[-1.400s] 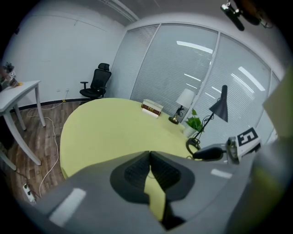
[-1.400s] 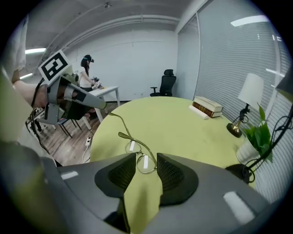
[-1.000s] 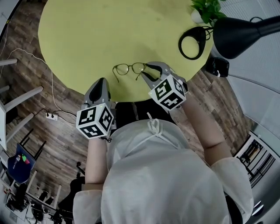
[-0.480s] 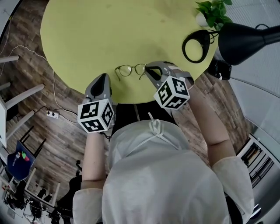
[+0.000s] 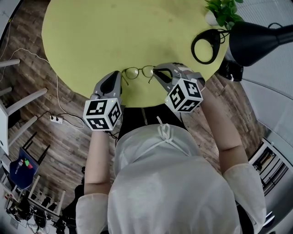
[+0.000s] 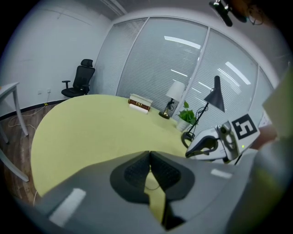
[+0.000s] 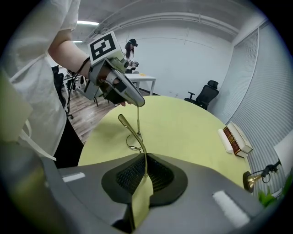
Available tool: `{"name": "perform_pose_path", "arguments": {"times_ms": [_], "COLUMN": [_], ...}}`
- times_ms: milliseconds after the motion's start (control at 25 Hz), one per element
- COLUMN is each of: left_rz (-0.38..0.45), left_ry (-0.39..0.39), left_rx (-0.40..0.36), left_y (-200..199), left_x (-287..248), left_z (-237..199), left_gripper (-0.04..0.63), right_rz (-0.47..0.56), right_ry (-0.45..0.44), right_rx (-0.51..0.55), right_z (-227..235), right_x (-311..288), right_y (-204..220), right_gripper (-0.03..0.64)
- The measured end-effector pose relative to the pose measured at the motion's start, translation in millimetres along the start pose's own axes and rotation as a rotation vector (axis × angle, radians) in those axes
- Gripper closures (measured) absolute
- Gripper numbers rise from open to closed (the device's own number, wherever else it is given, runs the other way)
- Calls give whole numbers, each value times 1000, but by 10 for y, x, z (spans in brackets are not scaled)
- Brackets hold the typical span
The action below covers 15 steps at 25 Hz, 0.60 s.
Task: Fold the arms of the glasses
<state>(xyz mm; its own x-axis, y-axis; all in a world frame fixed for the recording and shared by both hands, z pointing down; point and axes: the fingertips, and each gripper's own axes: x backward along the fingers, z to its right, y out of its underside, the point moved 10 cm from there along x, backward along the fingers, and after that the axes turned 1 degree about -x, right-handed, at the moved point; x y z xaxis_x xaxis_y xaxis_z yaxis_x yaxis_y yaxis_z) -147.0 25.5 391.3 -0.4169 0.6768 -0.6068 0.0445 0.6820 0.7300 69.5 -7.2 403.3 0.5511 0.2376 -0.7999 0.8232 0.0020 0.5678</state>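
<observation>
the right gripper (image 7: 145, 170) has just been closing and now clamps one arm (image 7: 143, 148) of the glasses (image 5: 137, 72), with the thin metal between its pads. the left gripper (image 6: 149, 157) has its jaws together. its tip meets the end of the other arm (image 7: 138, 118), but whether it pinches it i cannot tell. the glasses are on the yellow table (image 5: 105, 32), near its 6 o'clock edge, with the arms unfolded. at 2 o'clock from them stands a black lamp (image 5: 258, 36), with a plant (image 5: 222, 11) behind it. a book (image 7: 234, 139) lies far across the table. each cube (image 5: 101, 113) bears black square markers.
</observation>
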Motion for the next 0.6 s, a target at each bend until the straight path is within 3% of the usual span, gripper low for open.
{"name": "perform_pose_path", "arguments": {"times_ms": [280, 600], "left_rz": [-30, -49], "left_ry": [36, 52], "left_rx": [-44, -42], "left_y": [29, 110], "left_x": [-186, -401], "left_z": [72, 200], "left_gripper": [589, 589], "right_rz": [10, 21], "right_ry": [7, 2], "right_rx": [0, -21], "right_z": [18, 22], "right_x": [8, 43], "right_y": [51, 105], "right_gripper": [603, 603]}}
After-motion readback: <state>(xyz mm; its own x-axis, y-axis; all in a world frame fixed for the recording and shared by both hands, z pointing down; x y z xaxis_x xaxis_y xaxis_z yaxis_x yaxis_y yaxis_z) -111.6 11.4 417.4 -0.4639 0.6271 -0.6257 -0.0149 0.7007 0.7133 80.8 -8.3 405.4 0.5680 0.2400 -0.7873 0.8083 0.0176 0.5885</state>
